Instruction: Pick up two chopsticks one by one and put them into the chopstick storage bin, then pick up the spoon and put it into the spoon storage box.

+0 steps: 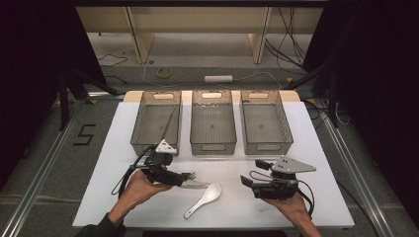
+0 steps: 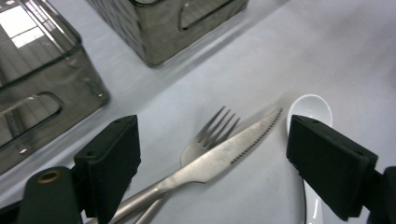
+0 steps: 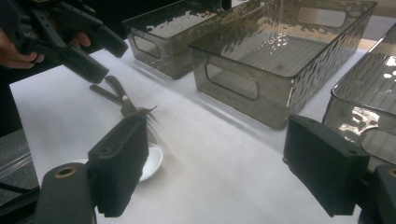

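Knife [image 2: 224, 156] lies across the fork [image 2: 205, 140] on the white surface [image 1: 247, 207], long axis running away from the left gripper [image 2: 215, 168], handles toward it, tips away. Its fingers [image 2: 109, 163] stand wide apart on either side, holding nothing. White spoon [image 1: 202, 200] just beside. Right gripper [image 1: 247, 180] is farther off, also wide open, empty. Three grey bins [image 1: 212, 123] sit behind; dark curtained room, cables on the floor.

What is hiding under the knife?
A fork lies under the knife, its tines poking out beside the blade. The fork's handle is mostly covered where the two cross.
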`<action>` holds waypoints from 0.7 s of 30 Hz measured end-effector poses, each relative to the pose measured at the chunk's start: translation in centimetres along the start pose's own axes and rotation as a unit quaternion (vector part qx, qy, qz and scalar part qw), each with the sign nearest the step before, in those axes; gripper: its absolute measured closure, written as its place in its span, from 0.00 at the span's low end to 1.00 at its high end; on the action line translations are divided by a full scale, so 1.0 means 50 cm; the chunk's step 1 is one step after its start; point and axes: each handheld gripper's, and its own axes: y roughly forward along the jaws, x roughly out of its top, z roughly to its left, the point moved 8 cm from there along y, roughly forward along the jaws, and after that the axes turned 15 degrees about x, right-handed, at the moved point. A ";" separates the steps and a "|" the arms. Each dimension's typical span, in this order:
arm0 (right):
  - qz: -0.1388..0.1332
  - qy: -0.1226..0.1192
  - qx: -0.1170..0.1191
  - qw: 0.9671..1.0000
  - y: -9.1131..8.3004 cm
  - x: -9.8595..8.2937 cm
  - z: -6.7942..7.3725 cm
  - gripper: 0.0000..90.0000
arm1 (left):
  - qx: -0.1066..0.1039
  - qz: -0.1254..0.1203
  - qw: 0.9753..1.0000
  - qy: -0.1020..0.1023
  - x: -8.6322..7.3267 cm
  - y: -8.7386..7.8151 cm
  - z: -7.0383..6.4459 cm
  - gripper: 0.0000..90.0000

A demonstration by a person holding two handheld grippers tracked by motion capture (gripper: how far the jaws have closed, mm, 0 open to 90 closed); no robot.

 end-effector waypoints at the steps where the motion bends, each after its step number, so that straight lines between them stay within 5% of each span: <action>1: 0.000 0.000 0.000 1.000 0.000 0.000 0.000 0.26 | 0.002 0.001 1.000 0.004 -0.003 0.000 -0.004 0.19; 11: 0.007 -0.004 -0.001 1.000 0.000 -0.004 0.003 0.26 | 0.001 0.034 0.999 0.032 -0.022 0.005 -0.036 0.21; 21: 0.008 -0.005 -0.001 1.000 -0.005 -0.003 -0.001 0.26 | -0.002 0.073 0.994 0.077 -0.047 0.017 -0.082 0.26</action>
